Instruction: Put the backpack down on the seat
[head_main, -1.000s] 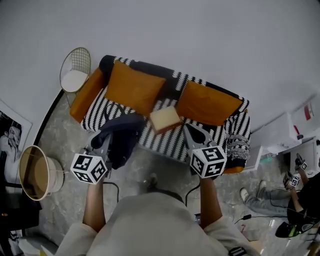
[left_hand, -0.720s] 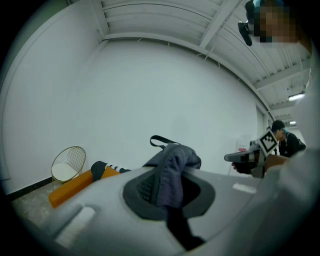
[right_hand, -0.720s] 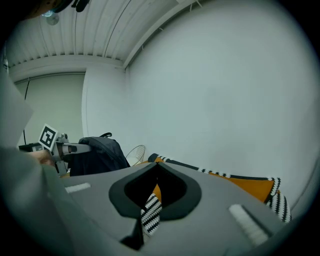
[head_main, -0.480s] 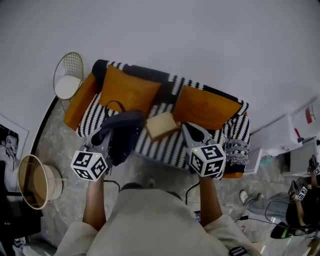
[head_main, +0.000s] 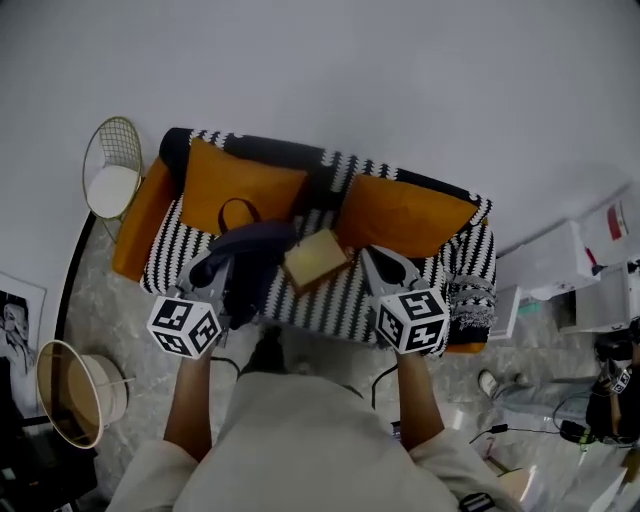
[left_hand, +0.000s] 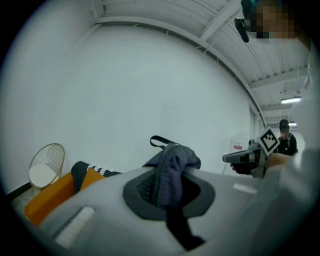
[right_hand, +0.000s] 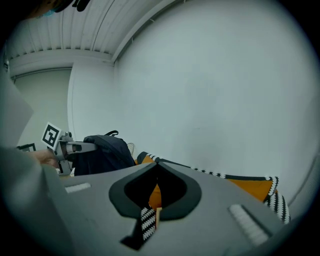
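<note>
A dark navy backpack (head_main: 250, 262) hangs from my left gripper (head_main: 215, 272), which is shut on a fold of its fabric (left_hand: 172, 167); its carry loop sticks up. It hangs over the left part of the sofa seat (head_main: 335, 295), which is covered by a black-and-white striped throw. I cannot tell whether it touches the seat. My right gripper (head_main: 377, 258) is shut with nothing in it, its tips (right_hand: 157, 164) over the seat's right half. The right gripper view shows the backpack (right_hand: 102, 152) to its left.
Two orange cushions (head_main: 240, 185) (head_main: 405, 210) lean on the sofa back. A tan square block (head_main: 316, 258) lies on the seat between the grippers. A wire basket stand (head_main: 110, 170) is left of the sofa, a round basket (head_main: 75, 395) on the floor, and white boxes (head_main: 555, 265) at right.
Both grippers have moved forward toward the sofa. The backpack, earlier in front of the seat edge, now hangs over the seat's left part.
</note>
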